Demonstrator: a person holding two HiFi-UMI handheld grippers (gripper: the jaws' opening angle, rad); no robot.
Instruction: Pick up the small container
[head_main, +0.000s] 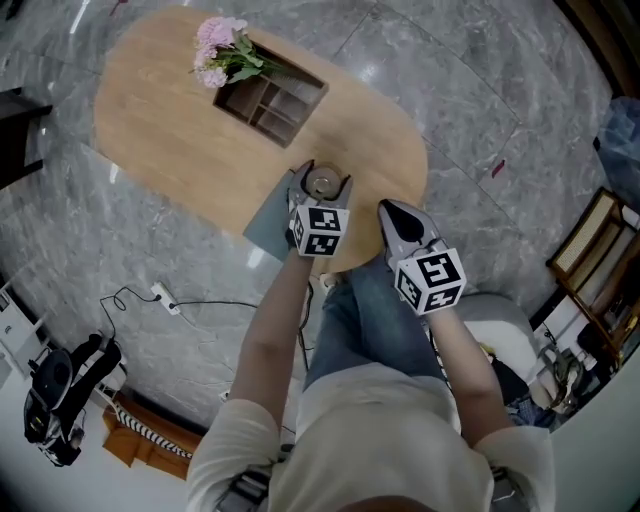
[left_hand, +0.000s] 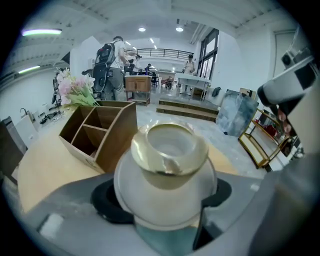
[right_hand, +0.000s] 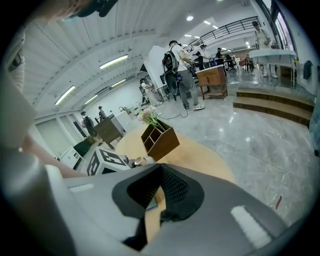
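The small container, a round whitish jar with a gold-rimmed mouth, sits between the jaws of my left gripper, near the front edge of the wooden table. In the left gripper view the black pads press against both of its sides, so this gripper is shut on it. A blue-grey mat shows just beneath it. My right gripper hovers to the right of it at the table's edge. Its jaws are shut with nothing between them.
A brown wooden organizer box with compartments stands behind the container, with pink flowers at its far end. A power strip and cable lie on the marble floor. People stand far off in the hall.
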